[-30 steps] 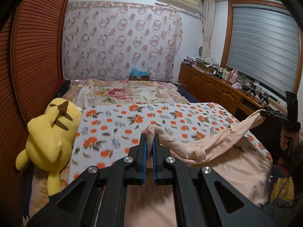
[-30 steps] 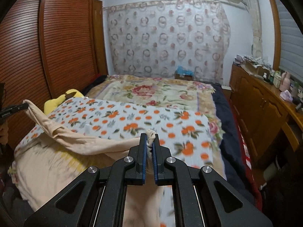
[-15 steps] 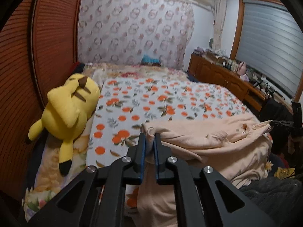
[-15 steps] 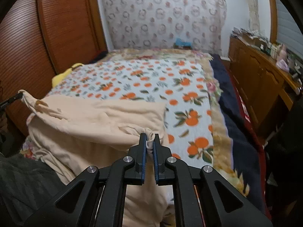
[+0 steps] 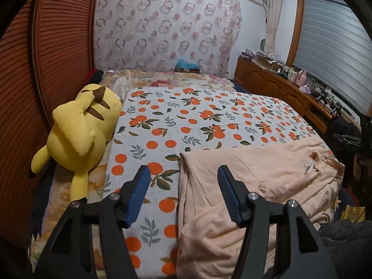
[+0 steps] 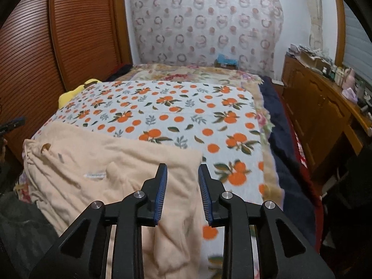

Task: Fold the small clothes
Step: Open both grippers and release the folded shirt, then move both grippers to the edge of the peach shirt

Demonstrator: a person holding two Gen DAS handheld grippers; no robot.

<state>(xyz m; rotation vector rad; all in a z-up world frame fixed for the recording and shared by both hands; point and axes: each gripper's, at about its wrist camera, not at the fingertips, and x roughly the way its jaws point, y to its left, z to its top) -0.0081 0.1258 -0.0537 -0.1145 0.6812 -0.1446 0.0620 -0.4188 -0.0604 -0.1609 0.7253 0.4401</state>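
A peach-coloured garment (image 5: 251, 174) lies spread flat on the near end of the bed, on the orange-print blanket (image 5: 197, 121). It also shows in the right wrist view (image 6: 109, 167), with a white label facing up. My left gripper (image 5: 182, 176) is open and empty, just above the garment's left corner. My right gripper (image 6: 182, 169) is open and empty, above the garment's right corner. The garment's near part hangs over the bed's front edge.
A yellow plush toy (image 5: 81, 130) lies at the bed's left edge beside a wooden louvred wardrobe (image 5: 46, 69). A wooden sideboard (image 6: 325, 116) with clutter runs along the right wall. A dark blue cover (image 6: 283, 139) borders the bed's right side.
Both grippers carried the garment's corners down onto the bed, then opened and let go. The garment went from hanging stretched between them to lying flat.
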